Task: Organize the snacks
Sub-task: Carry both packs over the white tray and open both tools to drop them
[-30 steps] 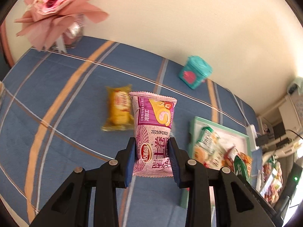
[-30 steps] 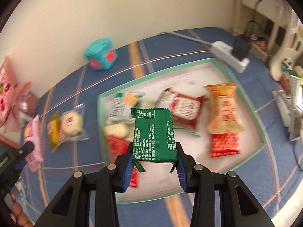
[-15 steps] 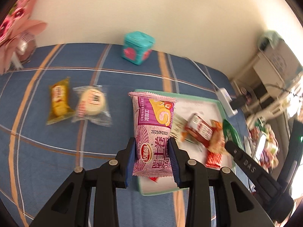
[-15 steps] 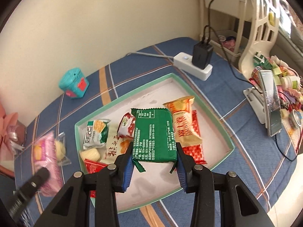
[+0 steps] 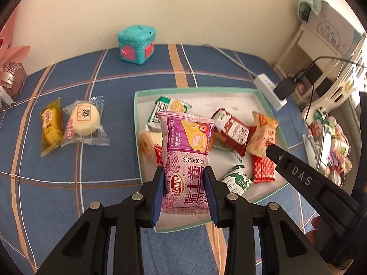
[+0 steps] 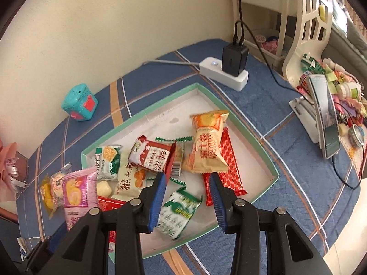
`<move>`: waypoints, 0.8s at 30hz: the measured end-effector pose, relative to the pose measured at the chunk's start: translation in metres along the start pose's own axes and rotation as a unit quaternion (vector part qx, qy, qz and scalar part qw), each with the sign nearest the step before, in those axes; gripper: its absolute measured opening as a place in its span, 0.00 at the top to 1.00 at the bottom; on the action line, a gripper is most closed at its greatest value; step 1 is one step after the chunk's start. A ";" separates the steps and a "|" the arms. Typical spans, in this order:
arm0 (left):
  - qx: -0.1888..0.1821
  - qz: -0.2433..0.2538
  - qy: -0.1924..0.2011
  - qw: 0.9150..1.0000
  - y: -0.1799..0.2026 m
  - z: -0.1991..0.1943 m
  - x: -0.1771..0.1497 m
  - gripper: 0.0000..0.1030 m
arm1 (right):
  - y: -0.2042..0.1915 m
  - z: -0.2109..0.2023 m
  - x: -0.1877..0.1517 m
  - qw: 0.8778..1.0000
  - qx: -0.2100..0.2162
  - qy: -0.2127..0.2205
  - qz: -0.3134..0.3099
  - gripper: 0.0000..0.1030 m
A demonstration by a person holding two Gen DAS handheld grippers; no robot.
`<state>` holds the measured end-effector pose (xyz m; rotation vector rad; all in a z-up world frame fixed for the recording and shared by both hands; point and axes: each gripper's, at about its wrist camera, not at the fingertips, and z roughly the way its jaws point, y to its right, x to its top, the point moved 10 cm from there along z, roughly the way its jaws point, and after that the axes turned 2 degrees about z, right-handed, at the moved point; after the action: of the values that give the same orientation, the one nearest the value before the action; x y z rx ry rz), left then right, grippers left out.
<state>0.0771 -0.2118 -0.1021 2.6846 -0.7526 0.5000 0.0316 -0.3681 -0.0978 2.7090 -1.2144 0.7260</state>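
Left tongs (image 5: 184,188) gripping pink snack packet (image 5: 187,151) over tray (image 5: 137,119), right tongs (image 6: 187,188) apart, green packet (image 6: 177,213) loose below.

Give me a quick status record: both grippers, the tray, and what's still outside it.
tray: green-rimmed white cardboard tray, several packets inside
left gripper: jaws shut on pink swiss-roll packet, above tray
right gripper: jaws open, empty; green-and-white biscuit packet lies below in tray
outside tray: yellow cake packet, clear-wrapped round pastry, on blue plaid cloth

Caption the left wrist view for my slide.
Left claw grips a pink snack packet above a green-rimmed tray of snacks; two wrapped cakes lie on the blue cloth.
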 end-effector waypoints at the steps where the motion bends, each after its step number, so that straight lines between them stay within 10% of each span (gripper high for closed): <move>1: 0.000 0.001 -0.003 1.000 0.001 0.002 -0.001 0.66 | 0.001 0.002 -0.001 1.000 -0.001 -0.004 0.000 0.59; 24: 0.009 -0.022 -0.014 1.000 -0.008 0.013 -0.006 0.56 | 0.000 0.025 -0.016 0.999 0.000 -0.045 -0.001 0.59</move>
<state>0.0800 -0.2075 -0.1173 2.7237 -0.6981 0.4609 0.0318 -0.3637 -0.1275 2.7705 -1.2304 0.6090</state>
